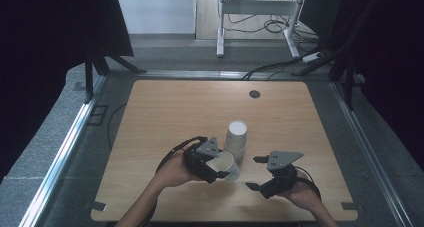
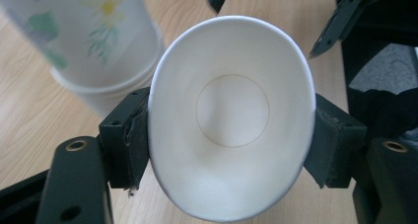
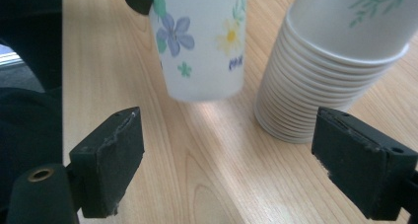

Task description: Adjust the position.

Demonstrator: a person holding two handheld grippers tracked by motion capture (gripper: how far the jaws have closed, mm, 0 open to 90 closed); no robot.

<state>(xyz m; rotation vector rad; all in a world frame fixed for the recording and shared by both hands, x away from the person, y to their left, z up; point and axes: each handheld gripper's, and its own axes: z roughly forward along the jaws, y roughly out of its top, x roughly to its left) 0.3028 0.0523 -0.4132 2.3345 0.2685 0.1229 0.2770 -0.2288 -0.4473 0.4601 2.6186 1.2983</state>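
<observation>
Paper cup (image 2: 231, 115) is sitting clenched between the two pads of the left gripper (image 1: 212, 167), squeezed slightly oval at its rim, with its open mouth facing that gripper's camera and its flowered side (image 3: 199, 36) showing in the right gripper view. It is hanging tilted just above the near middle of the wooden table (image 1: 165, 117), carried by the person's left hand (image 1: 172, 173). To its right, near the table's front edge, the right gripper (image 1: 256, 173) is hovering released, jaws spread wide with nothing between them but bare wood, pointing left toward the held cup. The person's right hand (image 1: 300, 189) is gripping it from behind. Just beyond the held cup, a stack of upturned paper cups (image 1: 236, 139) is standing on the table, very close to the held cup and blocking the way farther in. Farther off, a small dark disc (image 1: 255, 94) is lying near the table's far edge. Beyond the table, a white metal frame (image 1: 260, 12) and loose cables (image 1: 275, 67) are resting on the grey floor.
</observation>
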